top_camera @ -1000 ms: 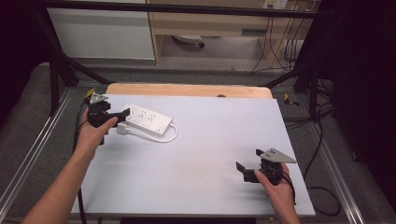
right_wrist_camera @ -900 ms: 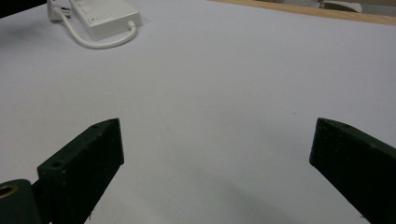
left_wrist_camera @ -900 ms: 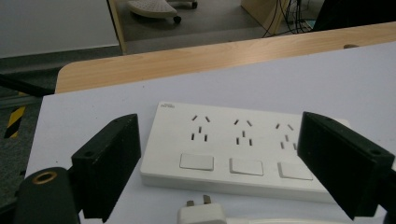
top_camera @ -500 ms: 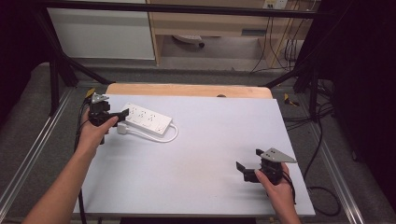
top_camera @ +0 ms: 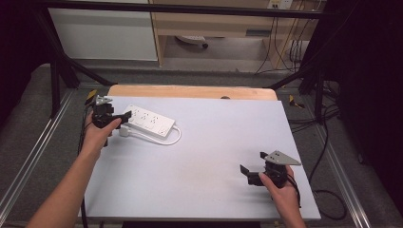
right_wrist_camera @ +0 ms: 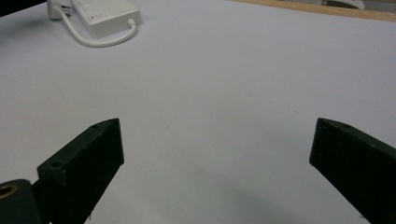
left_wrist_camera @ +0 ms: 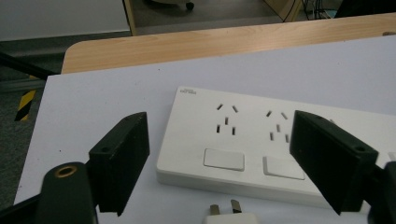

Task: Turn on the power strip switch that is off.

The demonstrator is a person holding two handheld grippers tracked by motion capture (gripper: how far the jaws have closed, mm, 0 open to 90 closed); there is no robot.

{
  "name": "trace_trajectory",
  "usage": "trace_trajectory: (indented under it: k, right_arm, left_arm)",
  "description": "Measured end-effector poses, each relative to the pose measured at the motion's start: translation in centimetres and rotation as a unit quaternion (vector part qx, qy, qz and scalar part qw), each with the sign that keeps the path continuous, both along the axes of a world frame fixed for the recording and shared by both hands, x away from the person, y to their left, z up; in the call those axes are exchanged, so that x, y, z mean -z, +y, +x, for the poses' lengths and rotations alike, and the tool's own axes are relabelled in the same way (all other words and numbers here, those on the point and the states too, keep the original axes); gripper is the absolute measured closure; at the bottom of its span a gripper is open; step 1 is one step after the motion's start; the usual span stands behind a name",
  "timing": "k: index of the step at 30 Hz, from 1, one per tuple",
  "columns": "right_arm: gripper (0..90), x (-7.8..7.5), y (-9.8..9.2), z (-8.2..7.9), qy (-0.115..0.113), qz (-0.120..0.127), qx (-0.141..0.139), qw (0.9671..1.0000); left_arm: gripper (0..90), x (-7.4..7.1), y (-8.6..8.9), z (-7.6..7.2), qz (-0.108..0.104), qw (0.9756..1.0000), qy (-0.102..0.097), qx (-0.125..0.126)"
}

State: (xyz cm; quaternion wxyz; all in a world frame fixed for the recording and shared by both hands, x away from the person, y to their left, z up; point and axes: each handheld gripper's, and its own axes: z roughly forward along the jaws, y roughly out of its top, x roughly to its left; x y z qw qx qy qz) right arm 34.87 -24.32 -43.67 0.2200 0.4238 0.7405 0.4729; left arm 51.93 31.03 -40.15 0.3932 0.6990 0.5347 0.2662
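A white power strip point(top_camera: 149, 121) lies at the table's far left, and its cable point(top_camera: 167, 140) loops round to a white plug point(top_camera: 124, 132) beside it. My left gripper point(top_camera: 115, 120) hovers at the strip's left end. In the left gripper view the jaws point(left_wrist_camera: 219, 140) stand wide on either side of the strip point(left_wrist_camera: 243, 149), with the plug point(left_wrist_camera: 229, 213) low between them and untouched; they have just been closing a little. My right gripper point(top_camera: 252, 175) rests open near the front right, with bare table between its jaws point(right_wrist_camera: 215, 158). The strip point(right_wrist_camera: 105, 16) also shows far off.
A white sheet point(top_camera: 204, 152) covers the table, and a strip of bare wood point(top_camera: 190, 91) shows along its far edge. Metal rails point(top_camera: 33, 156) run along both sides. Beyond the table stand a cabinet point(top_camera: 104, 33) and floor cables point(top_camera: 285, 52).
My left gripper has sunk slightly toward the plug and strip, and its jaws have narrowed a little. The right hand has stayed where it was.
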Motion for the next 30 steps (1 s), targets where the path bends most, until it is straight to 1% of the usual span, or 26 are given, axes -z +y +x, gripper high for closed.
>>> trace_trajectory:
  k: [1, 4, 5, 7, 9, 14, 15, 17, 19, 20, 21, 23, 24, 26, 28, 30]
  right_arm:
    - [3.4, 0.0, 0.0, 0.0, 0.000, 0.001, 0.000, 1.0000]
    - [3.3, 0.0, 0.0, 0.0, -0.001, 0.001, 0.001, 1.0000]
    - [3.4, 0.0, 0.0, 0.0, -0.001, 0.001, 0.001, 1.0000]
    - [3.4, 0.0, 0.0, 0.0, -0.001, 0.001, 0.001, 1.0000]
    - [3.4, 0.0, 0.0, 0.0, -0.001, 0.001, 0.001, 1.0000]
    - [3.4, 0.0, 0.0, 0.0, -0.001, 0.000, 0.000, 1.0000]
    - [3.4, 0.0, 0.0, 0.0, -0.001, 0.000, 0.000, 1.0000]
    - [3.4, 0.0, 0.0, 0.0, -0.001, 0.000, 0.000, 1.0000]
    - [3.4, 0.0, 0.0, 0.0, -0.001, 0.000, 0.000, 1.0000]
    - [3.4, 0.0, 0.0, 0.0, -0.002, -0.001, 0.000, 1.0000]
    - [3.4, 0.0, 0.0, 0.0, -0.002, -0.001, 0.000, 1.0000]
    - [3.4, 0.0, 0.0, 0.0, -0.001, 0.000, 0.000, 1.0000]
    - [3.4, 0.0, 0.0, 0.0, -0.002, 0.001, 0.000, 1.0000]
    - [3.4, 0.0, 0.0, 0.0, -0.002, 0.000, -0.001, 1.0000]
    - [3.4, 0.0, 0.0, 0.0, -0.002, 0.000, -0.001, 1.0000]
    - [3.4, 0.0, 0.0, 0.0, -0.002, 0.000, -0.001, 1.0000]
  left_arm:
    - [20.6, 0.1, -0.1, 0.0, 0.001, 1.0000, 0.002, 0.000]
    - [25.8, 0.2, -0.2, 0.1, 0.005, 1.0000, 0.006, 0.003]
    - [26.2, 0.3, -0.3, 0.1, 0.005, 0.9999, 0.009, 0.005]
    - [29.6, 0.3, -0.4, 0.1, 0.005, 0.9999, 0.011, 0.009]
    - [31.2, 0.3, -0.5, 0.1, 0.009, 0.9998, 0.011, 0.011]
    - [45.2, 0.3, -0.7, 0.0, 0.012, 0.9997, 0.013, 0.015]
    - [45.2, 0.4, -0.8, 0.0, 0.012, 0.9997, 0.013, 0.018]
    - [49.7, 0.4, -0.8, 0.1, 0.016, 0.9996, 0.015, 0.020]
    - [55.6, 0.4, -0.9, 0.0, 0.015, 0.9995, 0.018, 0.020]
    - [56.8, 0.5, -0.9, 0.0, 0.013, 0.9995, 0.018, 0.020]
    - [62.6, 0.5, -1.0, 0.0, 0.011, 0.9995, 0.018, 0.023]
    - [63.8, 0.5, -1.0, 0.0, 0.011, 0.9994, 0.018, 0.028]
    - [67.7, 0.4, -1.1, 0.0, 0.007, 0.9993, 0.015, 0.032]
    - [71.1, 0.5, -1.1, 0.0, 0.005, 0.9993, 0.015, 0.035]
    - [74.8, 0.5, -1.2, 0.0, -0.003, 0.9991, 0.018, 0.038]
    - [78.0, 0.6, -1.3, 0.0, -0.001, 0.9988, 0.016, 0.046]
